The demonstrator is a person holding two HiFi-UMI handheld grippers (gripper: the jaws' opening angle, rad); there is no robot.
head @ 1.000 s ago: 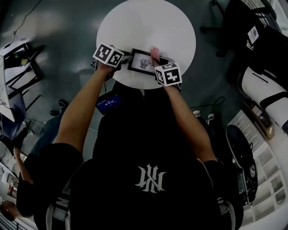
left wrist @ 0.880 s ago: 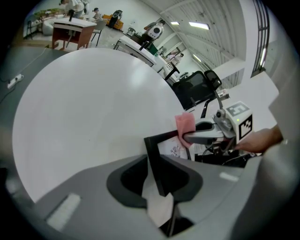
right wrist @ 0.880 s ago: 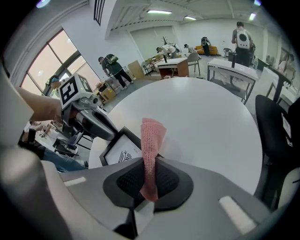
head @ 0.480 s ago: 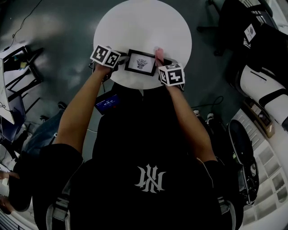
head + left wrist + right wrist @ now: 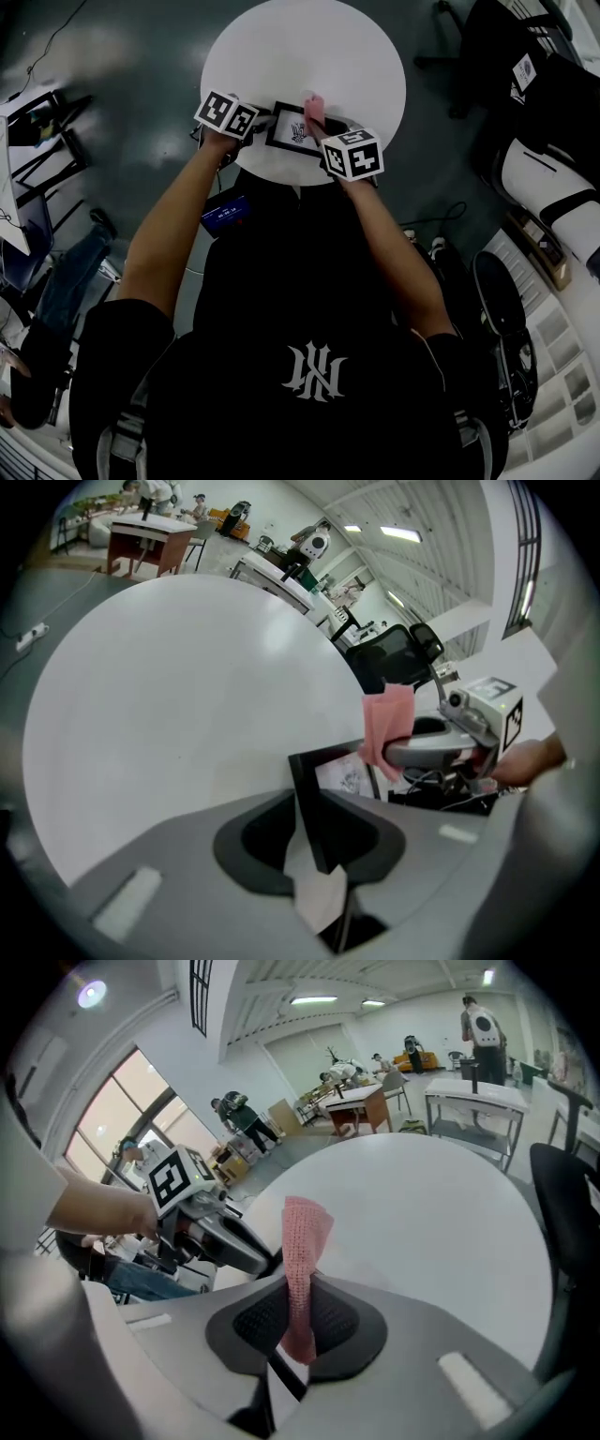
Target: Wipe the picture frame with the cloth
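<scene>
Left tool (image 5: 314, 850) pinches black rectangular frame (image 5: 307, 794); right tool (image 5: 298, 1321) pinches pink knit cloth (image 5: 306, 1232), seemingly touching frame.

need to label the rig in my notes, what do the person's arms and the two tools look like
The left tool and right tool are grey plastic with dark textured pads inside the jaws. Each carries a white cube printed with black square markers. The person wears a black short-sleeved shirt with a white emblem.
</scene>
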